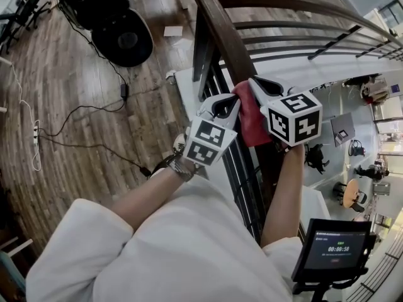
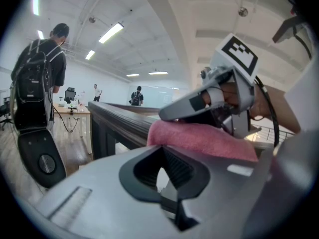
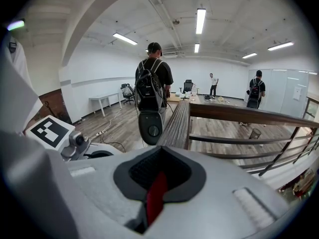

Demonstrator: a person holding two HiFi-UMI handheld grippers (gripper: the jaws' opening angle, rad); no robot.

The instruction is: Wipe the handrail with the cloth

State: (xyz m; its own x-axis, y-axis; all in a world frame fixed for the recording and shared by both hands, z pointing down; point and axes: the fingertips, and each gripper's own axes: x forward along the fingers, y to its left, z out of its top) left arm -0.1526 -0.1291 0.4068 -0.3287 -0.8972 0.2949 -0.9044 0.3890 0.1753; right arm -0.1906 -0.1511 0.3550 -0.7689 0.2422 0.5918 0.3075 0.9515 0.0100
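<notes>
While right gripper (image 1: 254, 85) clamps red cloth (image 1: 250, 117), handrail (image 1: 218, 31) running straight ahead

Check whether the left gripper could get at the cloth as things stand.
Probably yes. The cloth lies draped over the handrail just ahead of the left gripper, with nothing between. Its fingers are shut, though, and the right gripper holds it.

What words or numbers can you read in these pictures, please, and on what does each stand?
"00:00:50": on the screen at the lower right of the head view.
The other lines on that screen are too small to read.
The marker cubes show only square patterns, no words.
</notes>
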